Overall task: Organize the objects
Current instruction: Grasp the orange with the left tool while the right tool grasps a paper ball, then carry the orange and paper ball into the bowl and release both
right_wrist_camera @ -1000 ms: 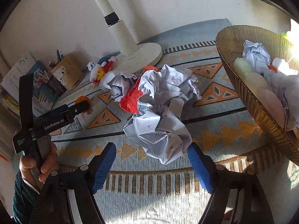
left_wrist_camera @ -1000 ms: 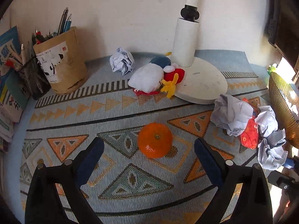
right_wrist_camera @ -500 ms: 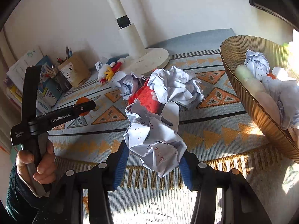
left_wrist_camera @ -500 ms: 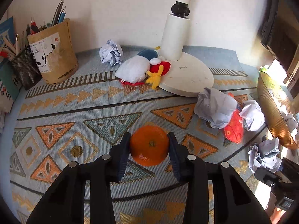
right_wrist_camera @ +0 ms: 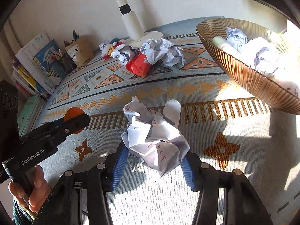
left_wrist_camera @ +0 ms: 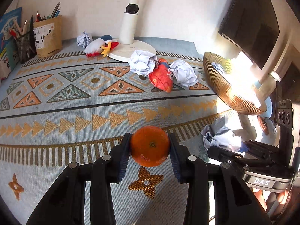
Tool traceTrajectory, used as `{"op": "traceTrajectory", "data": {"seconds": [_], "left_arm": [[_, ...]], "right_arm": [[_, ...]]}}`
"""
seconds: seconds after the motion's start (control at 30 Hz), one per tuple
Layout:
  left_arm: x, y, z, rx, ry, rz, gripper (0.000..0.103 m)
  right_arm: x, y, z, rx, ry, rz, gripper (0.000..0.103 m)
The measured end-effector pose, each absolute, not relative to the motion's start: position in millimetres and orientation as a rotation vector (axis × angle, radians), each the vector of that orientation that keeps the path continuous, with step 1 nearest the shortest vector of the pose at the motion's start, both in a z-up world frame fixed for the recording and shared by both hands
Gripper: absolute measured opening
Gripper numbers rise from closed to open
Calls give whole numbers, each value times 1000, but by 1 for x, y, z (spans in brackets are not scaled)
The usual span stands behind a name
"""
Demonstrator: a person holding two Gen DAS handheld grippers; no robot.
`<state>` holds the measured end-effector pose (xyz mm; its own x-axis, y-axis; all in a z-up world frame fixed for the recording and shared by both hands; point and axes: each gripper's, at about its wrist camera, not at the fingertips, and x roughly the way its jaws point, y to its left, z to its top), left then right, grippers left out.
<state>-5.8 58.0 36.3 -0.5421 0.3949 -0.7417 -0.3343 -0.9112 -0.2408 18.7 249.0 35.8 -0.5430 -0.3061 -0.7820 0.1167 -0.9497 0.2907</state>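
Two tongs, both loaded: each is carrying one thing over the patterned counter (left_wrist_camera: 75, 112).

Left view, tongs: the left tongs (left_wrist_camera: 149, 140) are squeezing the orange (left_wrist_camera: 150, 146) at its sides, pads drawn in narrow, the fruit hanging clear of the cloth.
Left view, goal: the ribbed bowl (left_wrist_camera: 221, 86) is sitting well apart to the right, probably the place the fruit is heading for.
Left view, risk: the round, smooth orange is being gripped only at its widest line, so a tilt or jolt could be rolling it out forward.
Left view, count: one orange, one bowl, one lamp base (left_wrist_camera: 131, 50), one plush toy (left_wrist_camera: 97, 46), one red toy (left_wrist_camera: 161, 76), two pen holders (left_wrist_camera: 48, 35), and three loose paper balls (left_wrist_camera: 142, 63) lying on the cloth.

Right view, tongs: the right tongs (right_wrist_camera: 153, 153) are holding the written-on paper ball (right_wrist_camera: 155, 140), pads touching both flanks while the jaws are opening slightly.
Right view, risk: soft paper is giving under the pads, so the easing grip could be letting it slip short of the bowl's rim.
Right view, count: the bowl is holding at least two paper balls and one pale long item; glare is hiding the rest.
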Motion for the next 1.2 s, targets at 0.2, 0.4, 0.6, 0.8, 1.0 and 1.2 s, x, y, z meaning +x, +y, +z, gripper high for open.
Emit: {"op": "traceTrajectory", "data": {"seconds": [0.2,0.4,0.6,0.8,1.0,1.2], "left_arm": [[-3,63,28,-1205,-51,2459,36],[-2,64,25,-1214,-32,2465,36],[2,70,27,-1190,25,2472,36],[3,81,39,-1147,40,2430,36],[-3,109,52,-1088,89,2399,37],[-6,105,26,-1193,62,2406,36]], "right_arm": [[31,257,38,1338,-319,-2500,73],[33,255,37,1342,-294,-2531,73],[24,253,37,1328,-316,-2570,41],[34,267,71,1215,-283,-2618,14],[26,286,91,1264,-189,-2551,49],[28,293,56,1323,-272,-2563,78]]}}
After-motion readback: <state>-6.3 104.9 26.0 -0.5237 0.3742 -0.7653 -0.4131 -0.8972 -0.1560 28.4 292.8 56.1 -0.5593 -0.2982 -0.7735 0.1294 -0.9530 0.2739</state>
